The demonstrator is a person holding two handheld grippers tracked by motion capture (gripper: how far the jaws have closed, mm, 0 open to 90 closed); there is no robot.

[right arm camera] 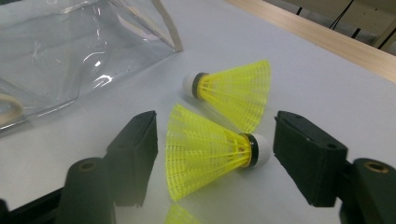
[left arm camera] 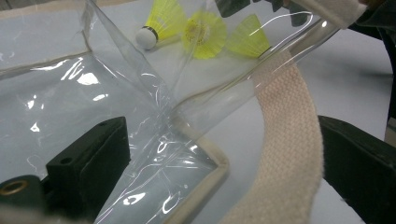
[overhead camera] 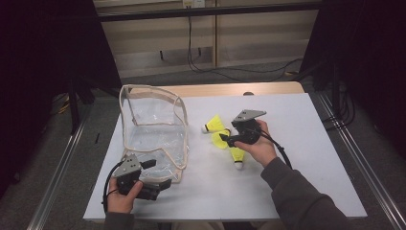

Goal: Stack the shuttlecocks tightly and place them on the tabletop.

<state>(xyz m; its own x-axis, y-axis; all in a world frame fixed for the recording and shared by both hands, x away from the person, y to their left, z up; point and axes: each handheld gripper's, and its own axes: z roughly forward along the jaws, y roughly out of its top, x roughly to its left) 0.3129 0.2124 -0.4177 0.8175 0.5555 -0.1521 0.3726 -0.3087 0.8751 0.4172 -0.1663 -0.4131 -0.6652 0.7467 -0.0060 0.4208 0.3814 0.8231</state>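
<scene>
three yellow shuttlecocks lie on the white table [overhead camera: 306, 158], right of a clear bag [overhead camera: 154, 125] with cream webbing trim. right gripper [right arm camera: 215, 156] has its jaws wide apart, straddling the middle shuttlecock [right arm camera: 210, 151], which lies on its side, skirt toward one jaw, white cork toward the other; neither jaw touches it yet as far as i can tell. second shuttlecock [right arm camera: 233, 91] sits just behind it, skirts nearly touching. third one [overhead camera: 237, 155] lies nearer the person, partly under the right hand. left gripper [left arm camera: 219, 182] is at the bag's near corner, jaws apart with the clear plastic corner and the cream strap [left arm camera: 289, 154] between them; cannot tell if it is pinching anything, looks loose.

handling, my guess: shuttlecock is very light, so it'll skid or roll away if bumped. the mesh skirt is thin plastic, springy, and crushes under hard squeeze. cork end is firmer and the better grab point, or a soft pinch low on the skirt by the black band. end-to-end as jaws stand now could pop it out. bag is floppy and slippery film; the strap or trim is the only sure hold to keep the mouth up.
</scene>
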